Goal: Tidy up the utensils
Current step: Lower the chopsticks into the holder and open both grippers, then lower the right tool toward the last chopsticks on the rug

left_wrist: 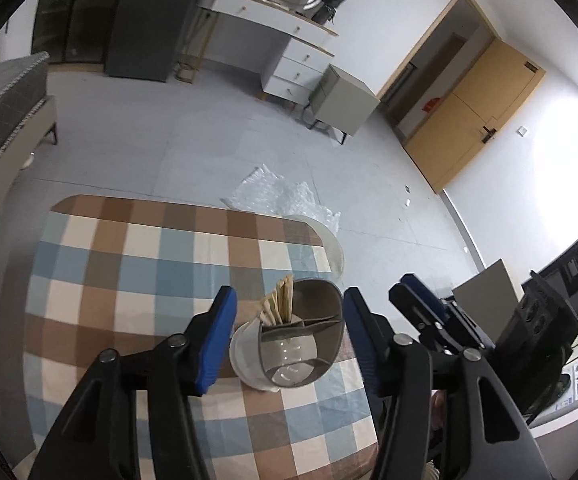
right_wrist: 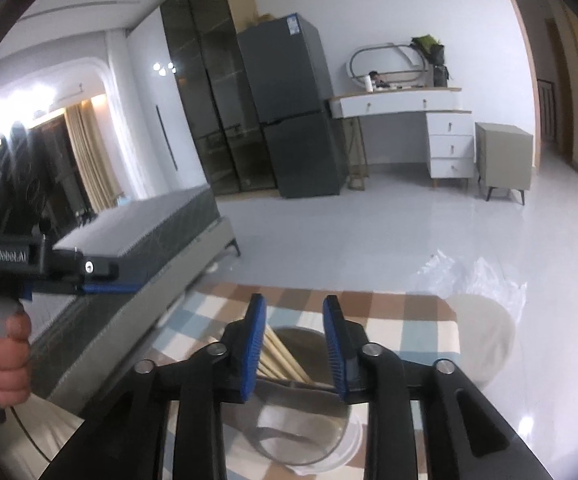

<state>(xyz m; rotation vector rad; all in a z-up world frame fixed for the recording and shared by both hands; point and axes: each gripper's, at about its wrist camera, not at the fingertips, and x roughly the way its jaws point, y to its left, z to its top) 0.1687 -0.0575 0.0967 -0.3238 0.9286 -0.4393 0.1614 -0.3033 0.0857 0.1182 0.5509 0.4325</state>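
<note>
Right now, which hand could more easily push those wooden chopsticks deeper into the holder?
Probably the right gripper. Its open blue fingers sit right over the wooden chopsticks in the utensil holder. The left gripper is spread wide around the whole holder, so it looks better for steadying it.

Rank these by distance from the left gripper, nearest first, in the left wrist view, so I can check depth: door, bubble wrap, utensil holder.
1. Utensil holder, between the left gripper's fingers.
2. Bubble wrap, on the floor past the table.
3. Door, far right wall.
</note>
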